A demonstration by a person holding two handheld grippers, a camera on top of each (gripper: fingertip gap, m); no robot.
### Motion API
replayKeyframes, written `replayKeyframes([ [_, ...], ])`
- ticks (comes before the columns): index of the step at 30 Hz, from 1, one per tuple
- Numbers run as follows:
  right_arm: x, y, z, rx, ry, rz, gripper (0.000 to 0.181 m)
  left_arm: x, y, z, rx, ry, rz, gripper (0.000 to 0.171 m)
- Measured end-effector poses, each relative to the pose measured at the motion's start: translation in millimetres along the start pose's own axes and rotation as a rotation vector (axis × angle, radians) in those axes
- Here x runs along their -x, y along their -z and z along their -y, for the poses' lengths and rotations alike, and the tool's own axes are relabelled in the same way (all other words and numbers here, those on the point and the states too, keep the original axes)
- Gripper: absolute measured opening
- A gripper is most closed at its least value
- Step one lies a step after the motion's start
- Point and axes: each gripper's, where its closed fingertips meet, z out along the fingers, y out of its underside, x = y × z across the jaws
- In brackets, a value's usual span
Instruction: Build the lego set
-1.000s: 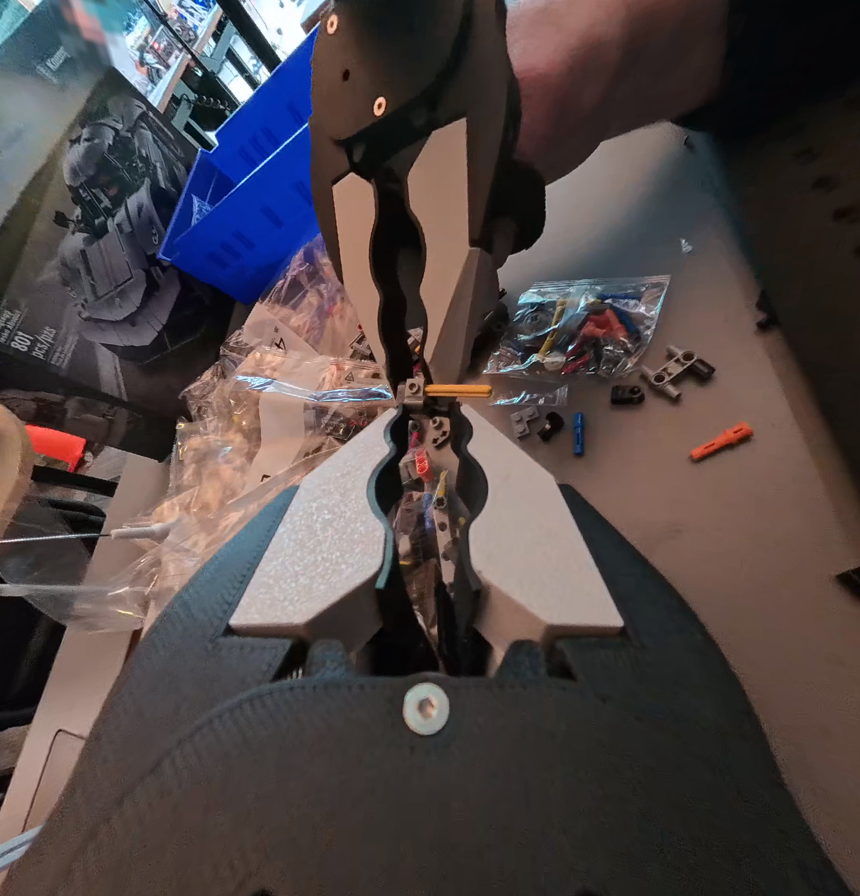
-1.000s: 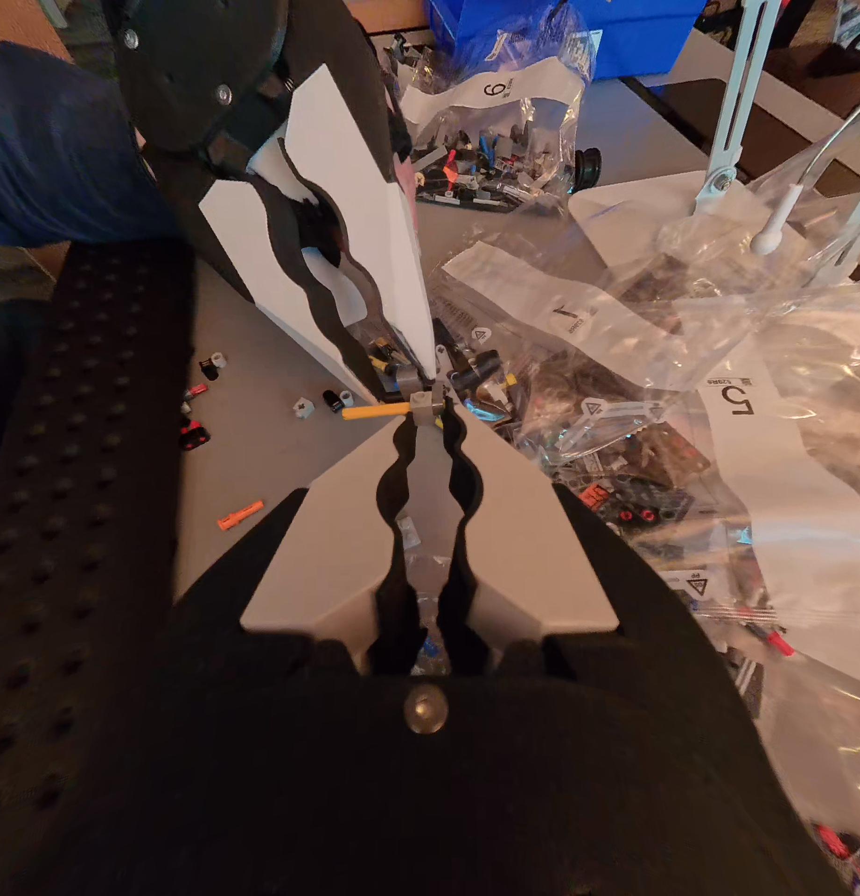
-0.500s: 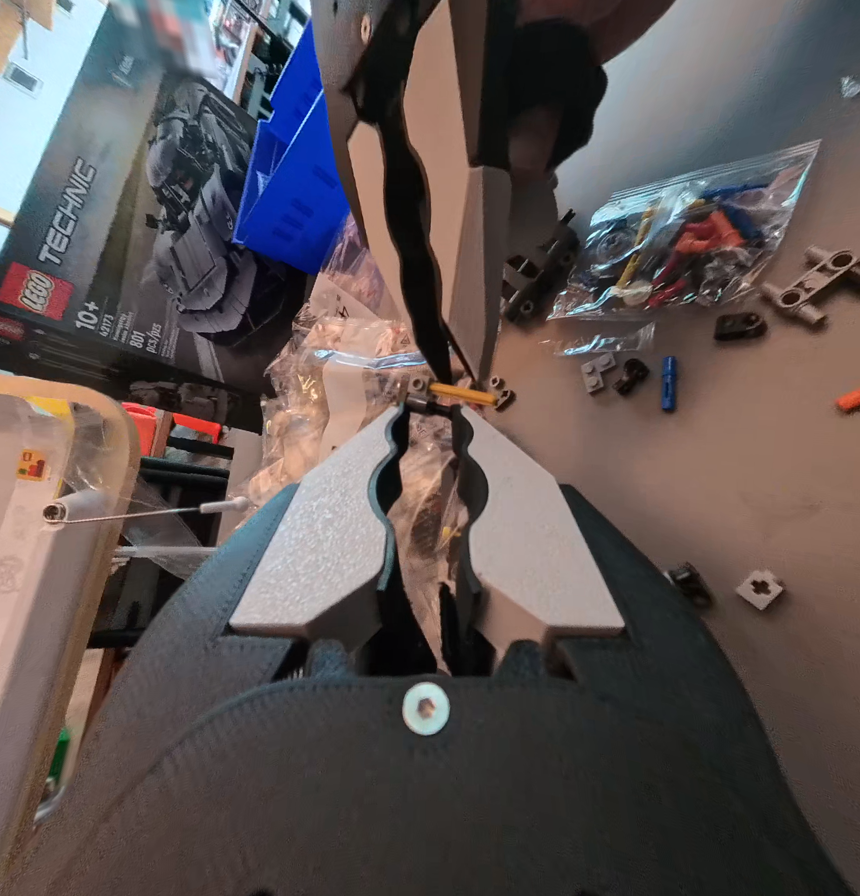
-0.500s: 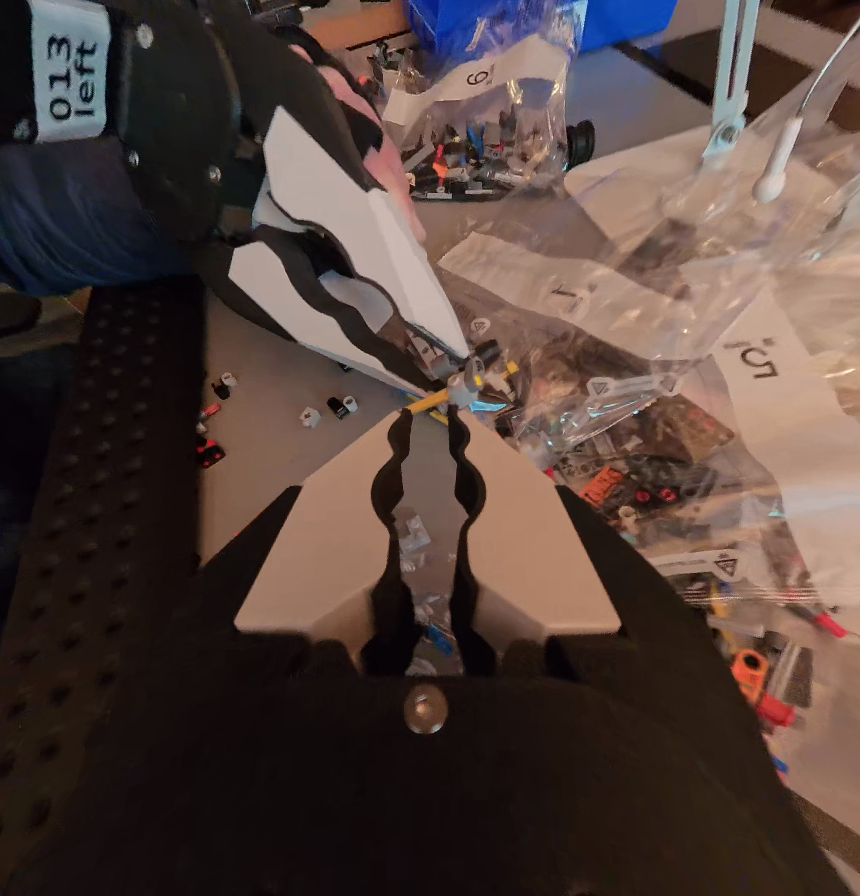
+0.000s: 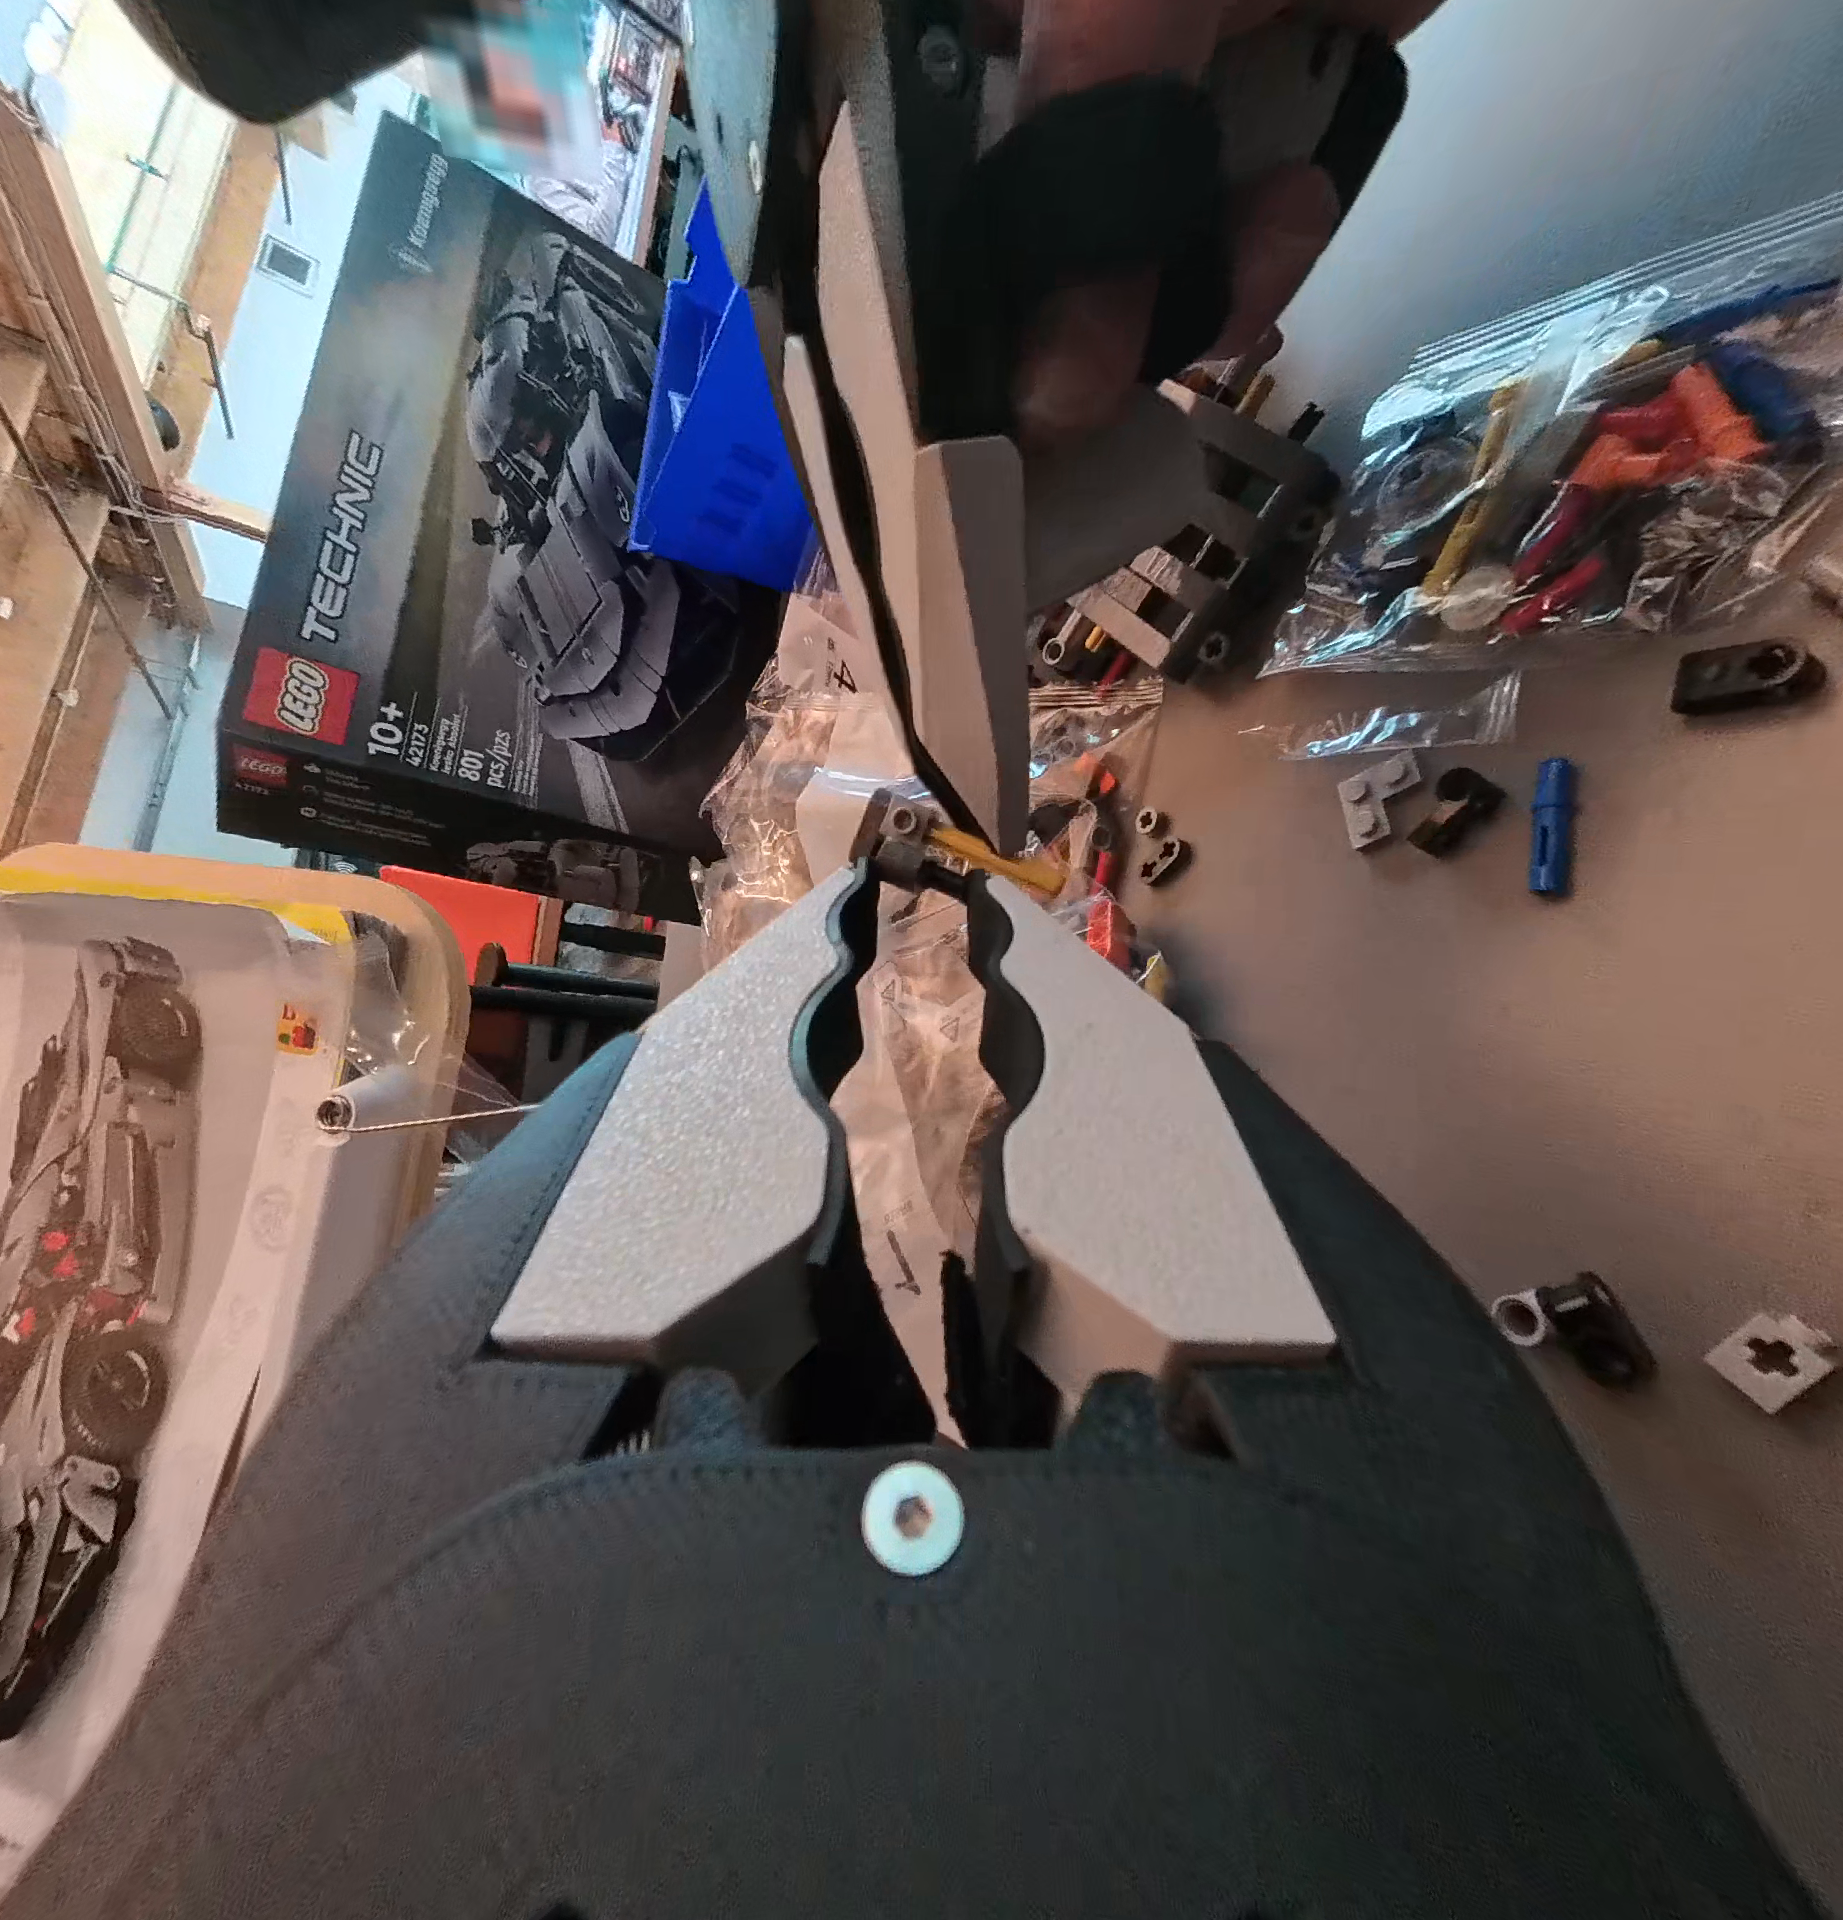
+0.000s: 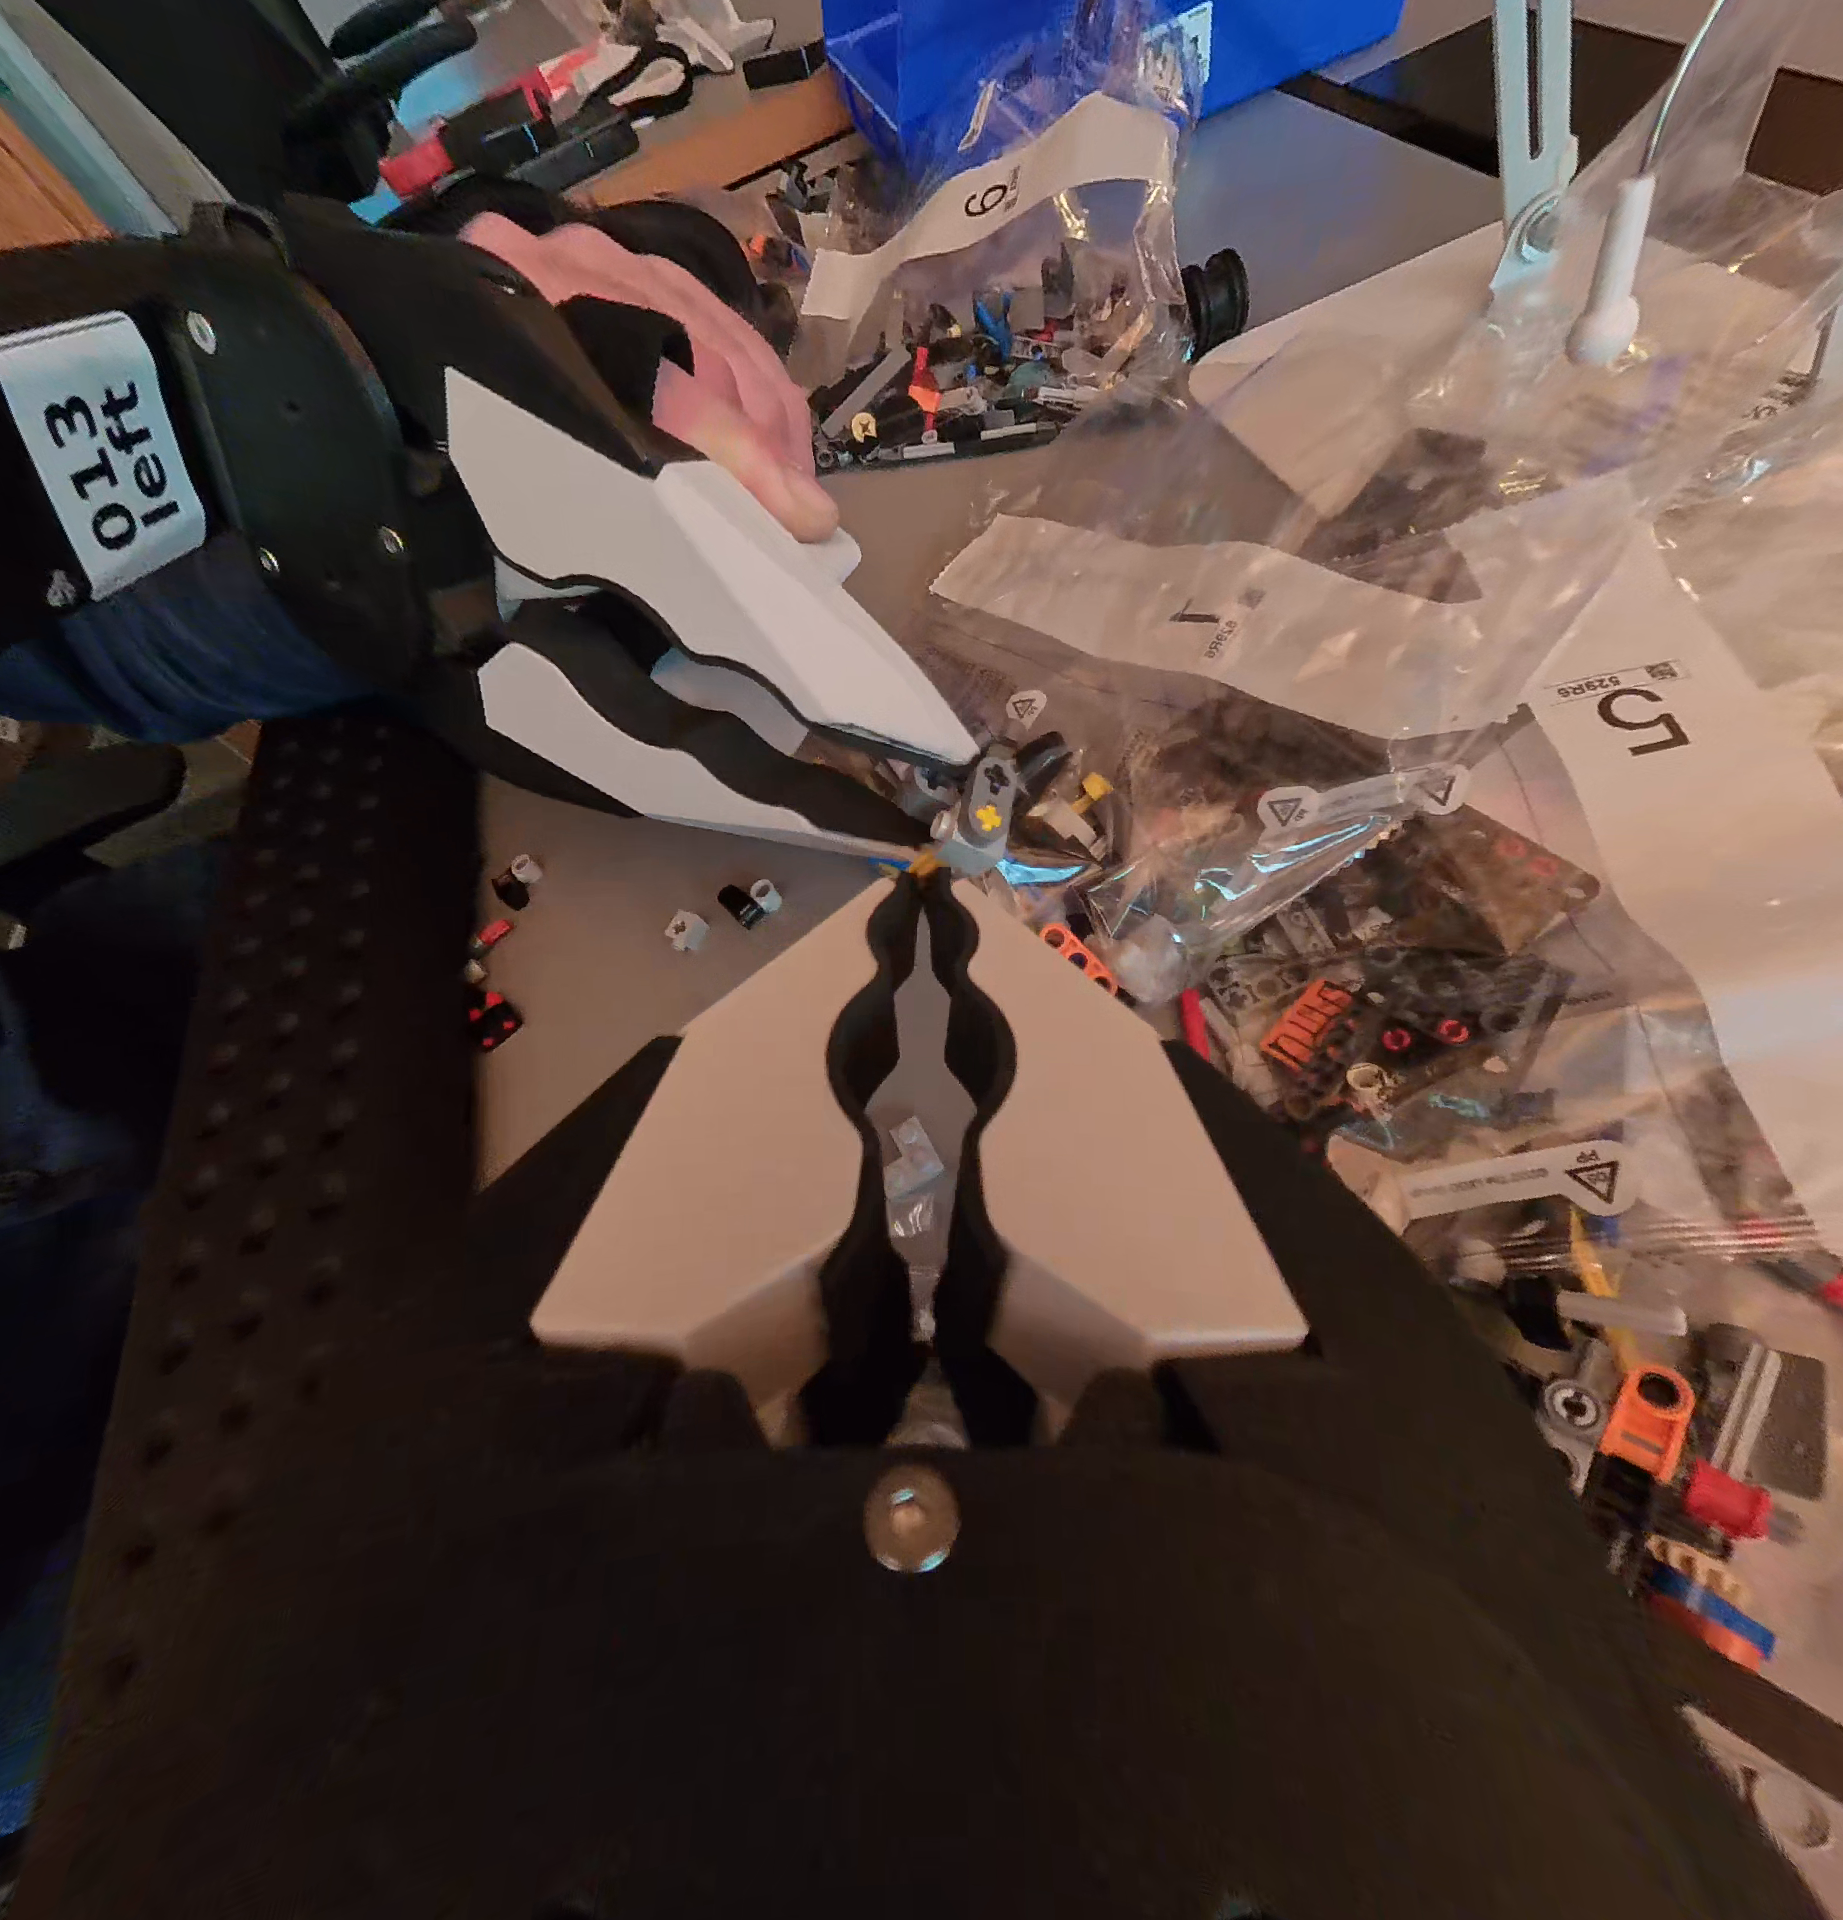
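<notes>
Axle (image 5: 1000, 854), yellow, sits through a grey connector (image 5: 901, 831) above the table (image 5: 1519, 1039); my left gripper (image 5: 922, 878) pinches the connector end, my right gripper (image 6: 922, 883) clamps the axle; any twist between them could pop the joint, I reckon

Dim warm indoor light, glare on plastic, fisheye-bent edges, blurred foreground

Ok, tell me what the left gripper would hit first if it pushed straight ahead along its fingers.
Probably the right gripper, whose tips cross just ahead, clamping the yellow axle. The left gripper already holds the grey connector on it. Depth is unclear.
</notes>
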Motion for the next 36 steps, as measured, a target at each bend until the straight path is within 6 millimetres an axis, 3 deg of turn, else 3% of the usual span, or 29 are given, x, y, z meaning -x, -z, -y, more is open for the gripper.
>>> replayKeyframes([
  [4,12,-21,-20,0.152,0.109,-0.012,0.0,15,2,7,-0.024,0.075,0.038,0.015],
  [6,1,-12,-10,0.117,0.134,-0.075,0.0,13,2,5,-0.015,0.05,0.037,0.015],
  [7,-5,-4,-6,0.073,0.097,-0.079,0.0,18,4,2,-0.019,0.059,0.064,0.006],
  [10,-10,11,11,-0.068,0.015,-0.052,0.0,20,8,-3,-0.04,0.105,0.038,0.005],
  [13,-8,5,7,-0.039,0.036,-0.055,0.0,12,4,2,-0.044,0.08,0.021,0.006],
  [19,-8,12,15,-0.101,-0.024,-0.016,0.005,17,2,-8,-0.003,0.057,0.062,0.006],
  [22,-8,10,15,-0.097,-0.031,-0.018,0.013,14,0,-5,-0.001,0.039,0.061,0.006],
  [26,-8,6,12,-0.074,-0.004,-0.043,0.008,12,0,2,-0.019,0.037,0.058,0.006],
  [34,-13,11,8,0.016,0.203,-0.192,0.002,5,6,6,-0.105,0.121,-0.056,0.007],
  [36,-10,10,8,0.033,0.253,-0.199,0.002,9,7,1,-0.105,0.16,-0.064,0.016],
])
